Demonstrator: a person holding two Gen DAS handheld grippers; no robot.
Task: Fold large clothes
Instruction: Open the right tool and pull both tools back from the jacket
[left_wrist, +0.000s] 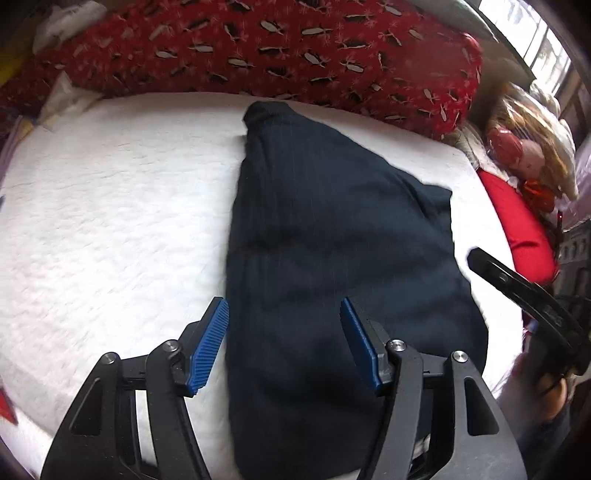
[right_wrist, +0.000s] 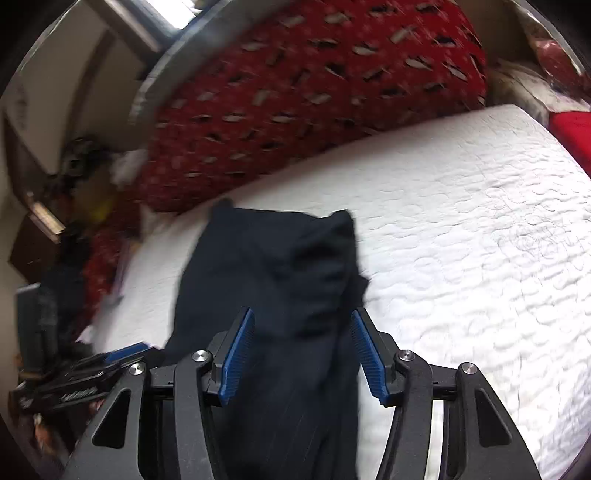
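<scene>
Both grippers stand spread and pinch nothing: the left gripper (left_wrist: 284, 345) and the right gripper (right_wrist: 302, 356) hover over the near end of the dark garment (left_wrist: 332, 236), which lies folded lengthwise on the white quilt (left_wrist: 110, 221). A fold seems just laid, though blur hides its edges. Next comes regripping the near hem.

A dark navy garment (left_wrist: 332, 240) with faint pinstripes lies folded lengthwise, mostly flat, in the centre of the left wrist frame, narrowing toward top centre. In the right wrist view it fills lower centre, rumpled.
</scene>
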